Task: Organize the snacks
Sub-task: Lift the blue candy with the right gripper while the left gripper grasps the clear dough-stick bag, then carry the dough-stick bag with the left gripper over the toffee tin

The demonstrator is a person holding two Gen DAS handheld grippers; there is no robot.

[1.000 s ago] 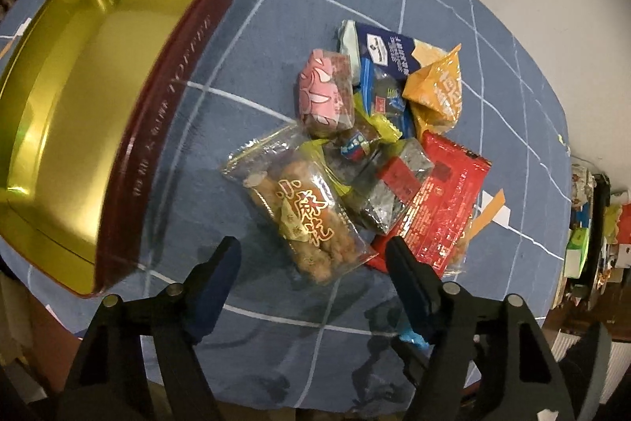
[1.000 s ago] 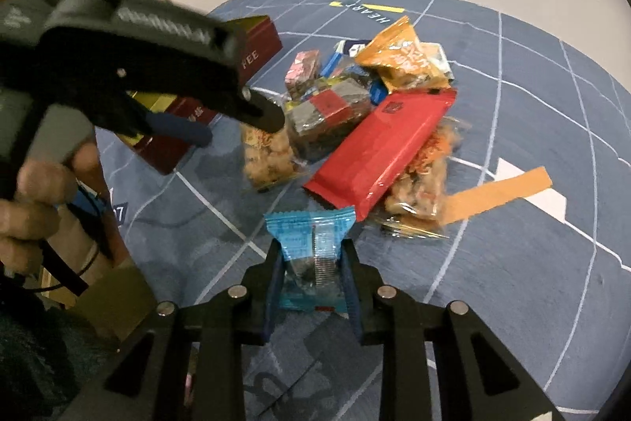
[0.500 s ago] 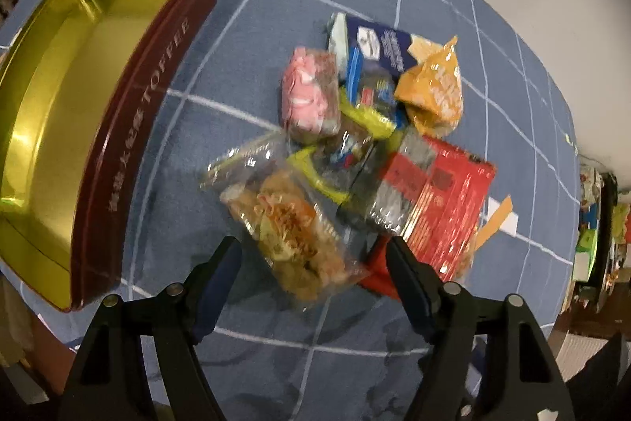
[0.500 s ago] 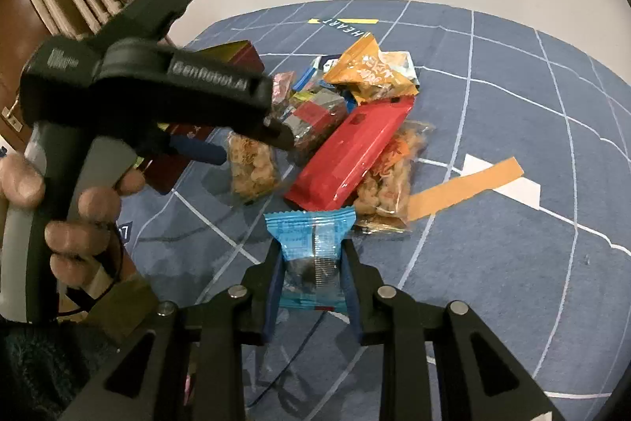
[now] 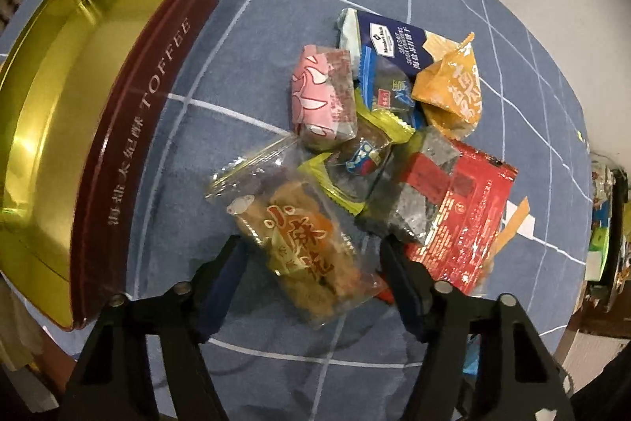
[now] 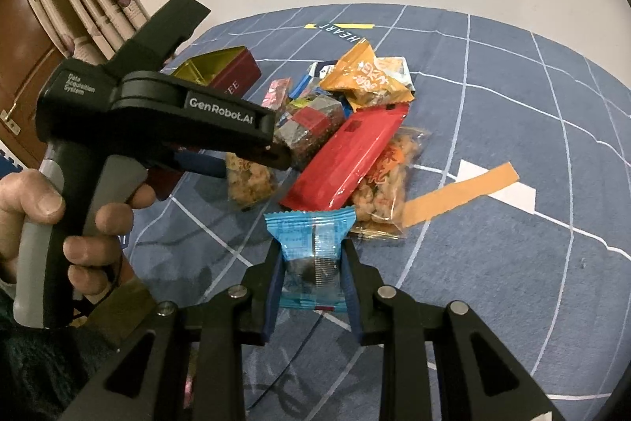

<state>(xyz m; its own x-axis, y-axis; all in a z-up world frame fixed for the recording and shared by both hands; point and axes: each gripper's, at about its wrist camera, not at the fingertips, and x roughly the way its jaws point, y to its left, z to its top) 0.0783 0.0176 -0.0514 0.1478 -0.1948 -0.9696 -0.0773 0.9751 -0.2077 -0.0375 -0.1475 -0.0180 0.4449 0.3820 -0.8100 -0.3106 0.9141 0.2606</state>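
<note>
Left tongs stand open low in the frame, their fingers straddling the clear packet of fried twists at the near end of the snack pile; right tongs are closed on a small blue wrapped snack, held above the blue cloth-covered counter. The open toffee tin, gold inside and maroon outside, lies at the left of the frame, beside the pile and apart from it. For a clean pick, the left fingers should probably close across the packet's middle, clear of its slippery sealed edges. A yellow-green wrapper and a grey-and-red packet touch it at centre, and the long red bar lies at right, so neighbours may drag along.
</note>
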